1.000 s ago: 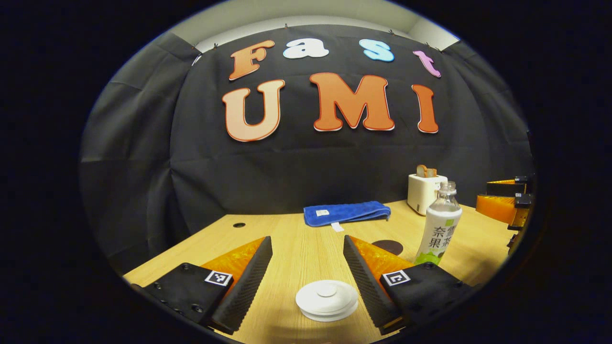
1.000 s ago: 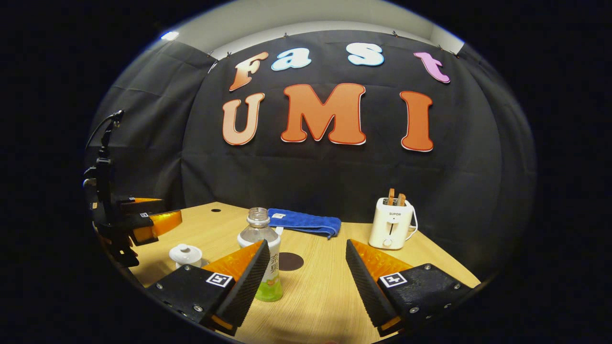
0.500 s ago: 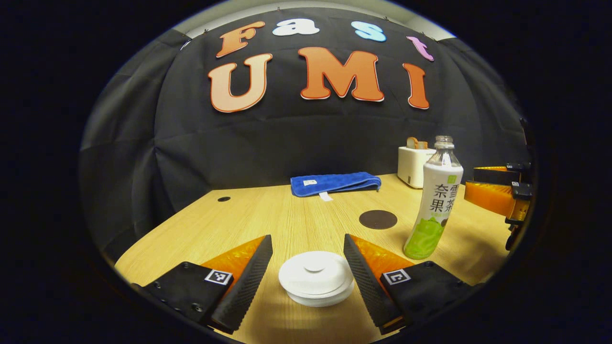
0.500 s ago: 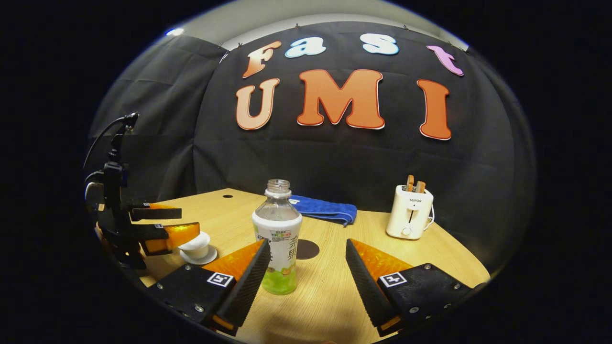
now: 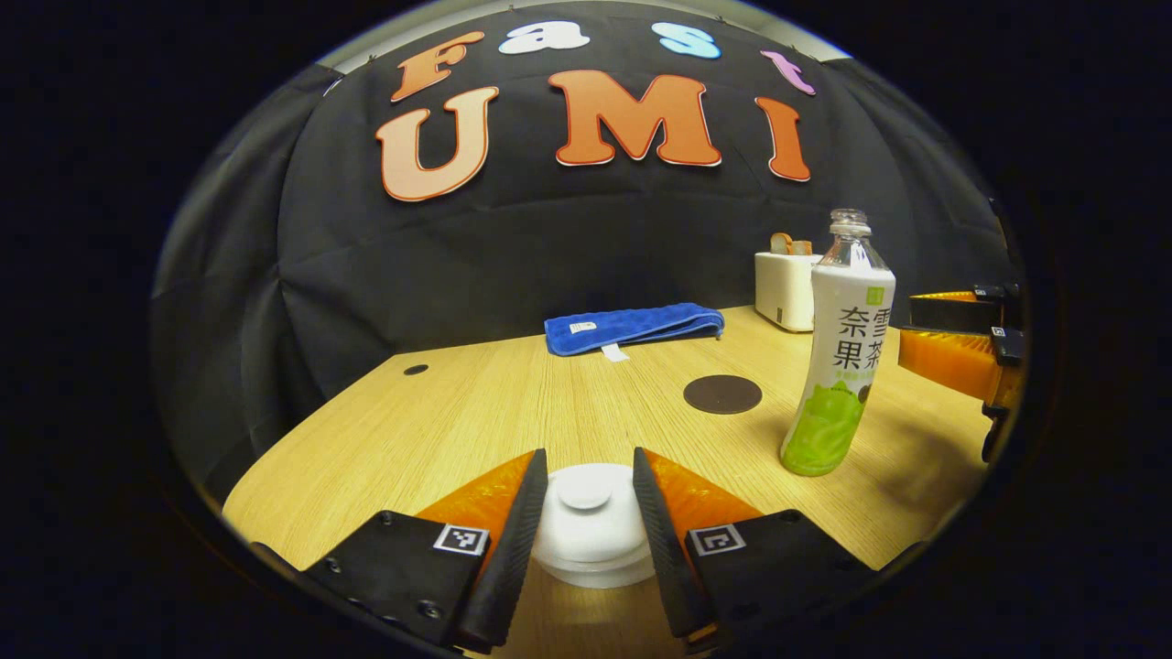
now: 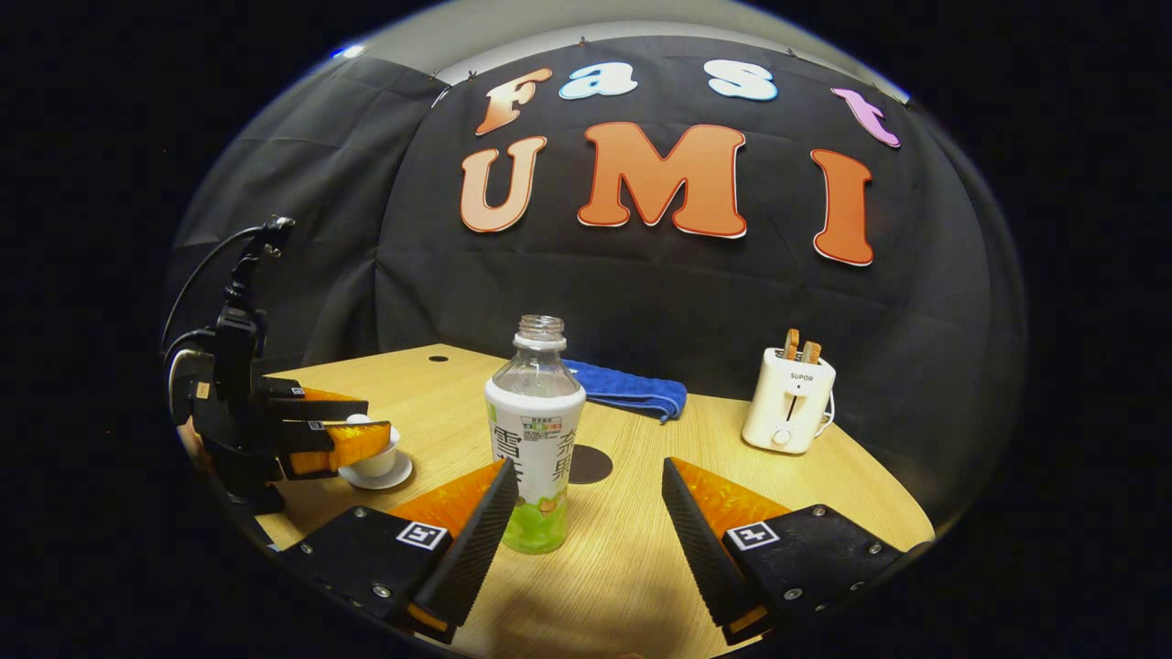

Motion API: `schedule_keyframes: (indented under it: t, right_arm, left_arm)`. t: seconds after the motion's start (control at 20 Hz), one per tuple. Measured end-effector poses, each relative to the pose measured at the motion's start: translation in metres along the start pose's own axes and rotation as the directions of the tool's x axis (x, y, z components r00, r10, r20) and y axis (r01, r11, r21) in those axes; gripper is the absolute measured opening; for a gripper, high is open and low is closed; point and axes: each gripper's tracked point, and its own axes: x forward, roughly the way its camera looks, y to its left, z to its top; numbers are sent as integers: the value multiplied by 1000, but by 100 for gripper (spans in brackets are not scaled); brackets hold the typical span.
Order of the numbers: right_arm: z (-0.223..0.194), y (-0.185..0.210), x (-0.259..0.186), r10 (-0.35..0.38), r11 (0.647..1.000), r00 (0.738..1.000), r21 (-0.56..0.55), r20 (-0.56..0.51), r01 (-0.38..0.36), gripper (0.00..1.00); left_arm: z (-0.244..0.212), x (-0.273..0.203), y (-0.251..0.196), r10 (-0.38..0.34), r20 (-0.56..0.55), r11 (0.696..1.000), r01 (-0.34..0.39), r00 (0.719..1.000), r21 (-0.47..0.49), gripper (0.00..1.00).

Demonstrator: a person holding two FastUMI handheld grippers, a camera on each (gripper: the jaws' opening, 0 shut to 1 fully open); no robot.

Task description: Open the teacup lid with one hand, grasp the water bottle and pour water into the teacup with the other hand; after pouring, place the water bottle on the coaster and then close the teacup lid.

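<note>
White porcelain, the teacup lid (image 5: 586, 499) sits on its cup on the tabletop (image 5: 513, 412), the left gripper (image 5: 589, 540) closing around it, contact unclear. Over by the upright water bottle (image 6: 534, 439), the right gripper (image 6: 586, 540) hangs spread wide, coaster (image 6: 589, 464) beyond.

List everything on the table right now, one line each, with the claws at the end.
teacup lid: 1, white, on the teacup at the near left, between the left claw's fingers
saucer: 1, white, under the teacup
water bottle: 1, clear with white and green label, uncapped, upright mid-table
coaster: 1, dark brown, round, bare, behind the bottle
towel: 1, blue, folded, at the back
toaster: 1, white, back right
table: 1, light wood
left claw: 1, around the lid
right claw: 1, open, near the bottle
</note>
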Motion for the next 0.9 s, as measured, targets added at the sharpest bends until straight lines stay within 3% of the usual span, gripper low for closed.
schedule_keyframes:
  t: [0.05, 0.1, 0.25, 0.3, 0.9]
  right_arm:
    - [-1, 0, 0, -1, 1000, 1000, 0, -2, 1, 95]
    - [-1, 0, 1, -1, 1000, 1000, -1, -4, 1, 95]
    - [-4, 1, 0, 1, 1000, 1000, -6, -9, -1, 95]
    - [-4, 1, 1, 2, 1000, 1000, -8, -10, -2, 95]
    - [-17, 26, 26, 69, 997, 996, -18, -54, -70, 95]
  left_arm:
    - [3, -1, 2, 6, 13, 1000, -6, 1000, 0, 63]
    - [5, 1, 1, 7, 14, 1000, -7, 1000, 1, 49]
    - [4, 2, 7, 28, 28, 1000, -28, 999, -2, 43]
    - [8, 0, 6, 24, 30, 1000, -23, 999, -17, 31]
    - [32, -13, 47, 131, 104, 991, -125, 986, -55, 30]
